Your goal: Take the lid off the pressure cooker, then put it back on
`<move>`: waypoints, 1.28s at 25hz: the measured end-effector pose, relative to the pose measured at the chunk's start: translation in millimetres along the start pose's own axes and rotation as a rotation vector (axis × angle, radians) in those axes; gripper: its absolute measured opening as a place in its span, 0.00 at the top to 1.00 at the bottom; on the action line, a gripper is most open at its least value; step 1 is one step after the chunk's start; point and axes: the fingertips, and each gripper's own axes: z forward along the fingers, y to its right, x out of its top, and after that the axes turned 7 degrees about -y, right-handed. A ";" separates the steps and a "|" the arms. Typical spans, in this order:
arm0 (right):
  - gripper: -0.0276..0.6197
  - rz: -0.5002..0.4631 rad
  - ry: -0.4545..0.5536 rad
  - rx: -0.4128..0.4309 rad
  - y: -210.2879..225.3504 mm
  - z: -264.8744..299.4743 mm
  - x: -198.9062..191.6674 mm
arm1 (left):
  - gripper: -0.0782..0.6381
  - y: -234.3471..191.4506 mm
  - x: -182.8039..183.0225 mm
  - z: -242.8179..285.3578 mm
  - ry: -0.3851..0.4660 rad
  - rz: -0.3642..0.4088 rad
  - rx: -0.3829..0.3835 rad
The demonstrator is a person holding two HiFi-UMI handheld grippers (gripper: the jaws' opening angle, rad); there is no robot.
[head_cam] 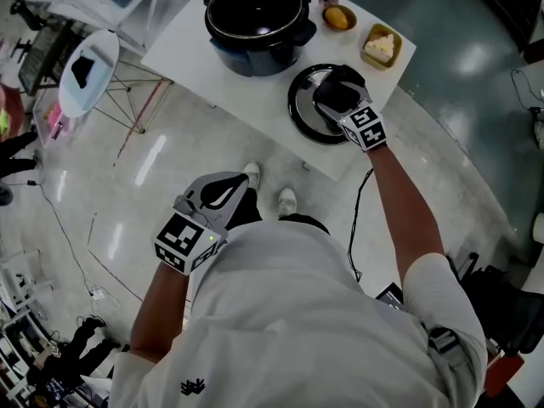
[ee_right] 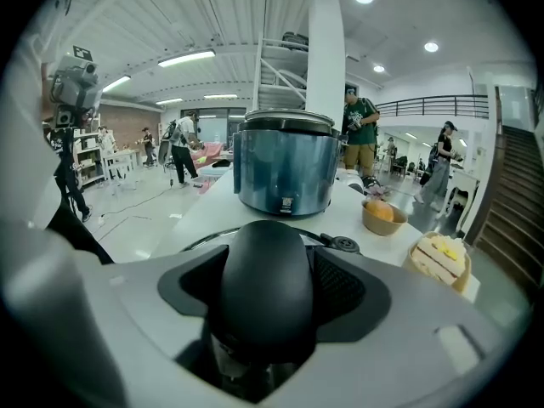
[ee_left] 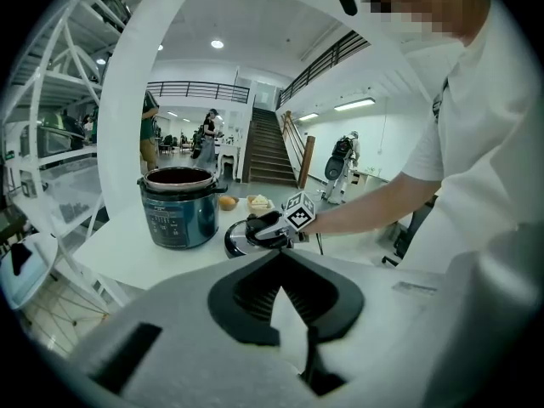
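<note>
The dark blue pressure cooker pot [head_cam: 257, 19] [ee_left: 177, 206] [ee_right: 285, 172] stands uncovered on the white table [head_cam: 191, 32]. Its round black lid [head_cam: 303, 113] [ee_left: 231, 240] lies flat on the table to the pot's right, near the front edge. My right gripper [head_cam: 337, 89] [ee_left: 259, 228] straddles the lid's black handle [ee_right: 263, 287]; its jaws stand wide, one on each side of the handle, with dark gaps beside it. My left gripper [head_cam: 225, 189] [ee_left: 280, 253] hangs low by my body, off the table, shut and empty.
A small bowl with an orange fruit [head_cam: 338, 17] [ee_right: 380, 215] and a dish of cake [head_cam: 381, 47] [ee_right: 438, 262] sit at the table's far right. A white round stool [head_cam: 89, 70] stands left of the table. People walk in the hall behind.
</note>
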 end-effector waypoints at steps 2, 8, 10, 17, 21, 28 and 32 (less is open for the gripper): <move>0.45 -0.003 -0.001 -0.005 -0.1 -4.7 0.5 | 0.88 0.6 -0.4 -1.1 0.006 -0.001 0.004; 0.45 -0.027 0.017 -0.011 -5.2 -32.8 5.1 | 0.88 8.7 -1.4 0.9 0.012 0.010 -0.004; 0.45 -0.034 0.022 -0.011 -8.4 -40.9 4.5 | 0.88 13.5 -1.3 4.1 0.013 0.019 -0.013; 0.46 -0.034 0.027 -0.018 -10.1 -59.2 2.9 | 0.88 24.1 4.1 8.4 0.010 0.037 -0.038; 0.46 -0.036 0.032 -0.016 -12.3 -64.8 2.2 | 0.88 28.0 3.9 11.8 0.006 0.042 -0.046; 0.46 -0.033 0.035 -0.013 -9.9 -67.1 0.8 | 0.88 30.2 8.1 14.6 0.007 0.048 -0.047; 0.46 -0.028 0.043 -0.007 -9.6 -64.6 4.4 | 0.88 27.5 9.5 16.5 0.006 0.048 -0.043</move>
